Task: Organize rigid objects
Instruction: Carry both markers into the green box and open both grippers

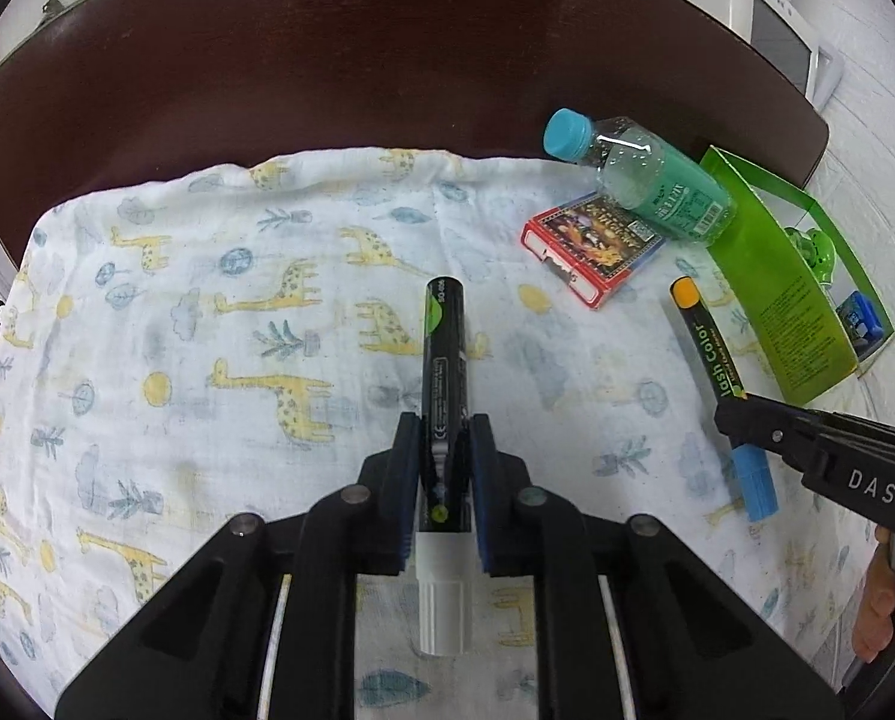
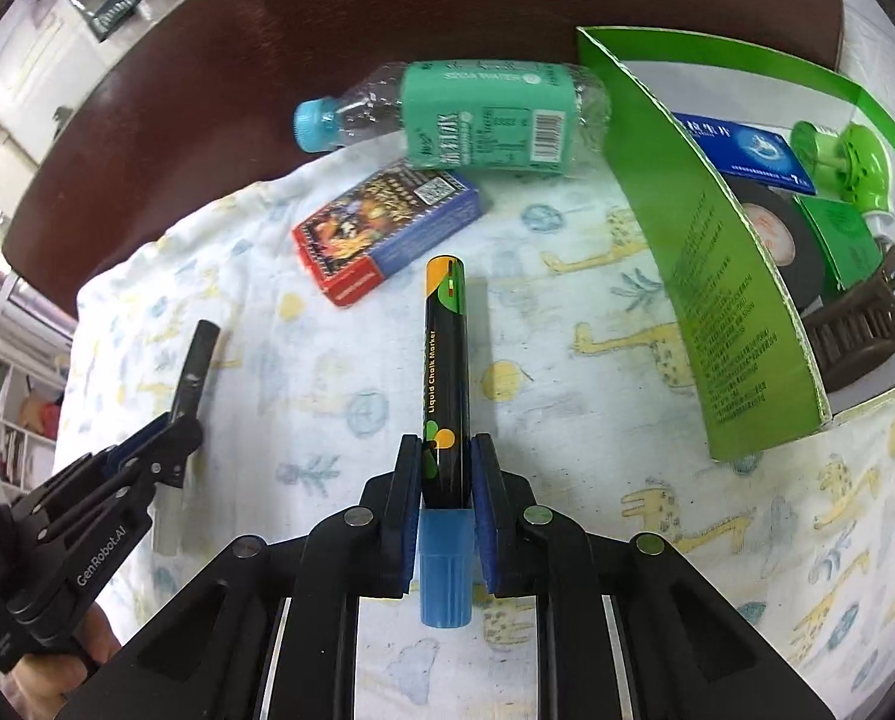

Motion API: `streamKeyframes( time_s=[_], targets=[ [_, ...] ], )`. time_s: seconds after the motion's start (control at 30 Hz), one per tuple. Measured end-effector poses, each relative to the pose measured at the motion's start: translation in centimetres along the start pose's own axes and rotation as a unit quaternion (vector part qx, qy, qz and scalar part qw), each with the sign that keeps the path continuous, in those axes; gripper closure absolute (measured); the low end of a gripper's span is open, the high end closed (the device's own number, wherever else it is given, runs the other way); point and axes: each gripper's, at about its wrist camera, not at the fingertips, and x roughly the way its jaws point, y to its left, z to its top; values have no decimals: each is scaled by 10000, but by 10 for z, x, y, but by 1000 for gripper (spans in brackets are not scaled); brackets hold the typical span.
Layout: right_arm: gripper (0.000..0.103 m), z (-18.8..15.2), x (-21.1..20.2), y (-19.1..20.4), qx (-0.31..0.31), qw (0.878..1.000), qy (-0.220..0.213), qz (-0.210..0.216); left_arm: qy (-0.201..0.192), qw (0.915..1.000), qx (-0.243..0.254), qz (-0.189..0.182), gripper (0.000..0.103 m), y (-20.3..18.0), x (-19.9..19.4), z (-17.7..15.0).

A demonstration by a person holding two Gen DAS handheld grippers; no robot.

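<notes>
Gripping one chalk marker apiece, both claws point down at the giraffe-print cloth [image 1: 207,312] spread over the dark bench [image 1: 327,60]. On the left, the left claw [image 1: 443,480] is closed on the white-capped marker [image 1: 443,360], pads pressed to either side of its barrel just above the cap; the marker's long axis runs straight along the fingers, black tail pointing away, white cap back toward the hand. Whether it has left the cloth I cannot quite say from this angle.

To its right, the right claw [image 2: 446,492] is closed the same way on the blue-capped marker [image 2: 446,360], axis in line with its fingers, orange tail forward.

What the coming move likely turns on is the green box [image 2: 741,312]: it stands at the far right, open side up, already holding black tape, a hair clip and small packets. It lies ahead and to the right of both claws, with the right one clearly nearer. The playing-card pack [image 2: 387,228] and the water bottle [image 2: 465,114] lie beyond the markers, the bottle's base just beside the box.
</notes>
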Motion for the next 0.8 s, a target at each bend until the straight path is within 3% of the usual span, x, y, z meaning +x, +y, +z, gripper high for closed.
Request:
streamKeyframes(
  time_s=[0.37, 0.6, 0.8],
  targets=[
    [85, 17, -68, -18, -181, 9968, -691, 359, -463, 9970, 507, -348, 89, -77, -42, 36],
    [85, 41, -118, -66, 22, 9917, -1272, 187, -783, 9894, 1067, -601, 89, -151, -60, 70],
    [85, 56, -140, -107, 148, 9886, -1497, 36, -938, 9819, 1429, -814, 89, -209, -59, 95]
  ],
)
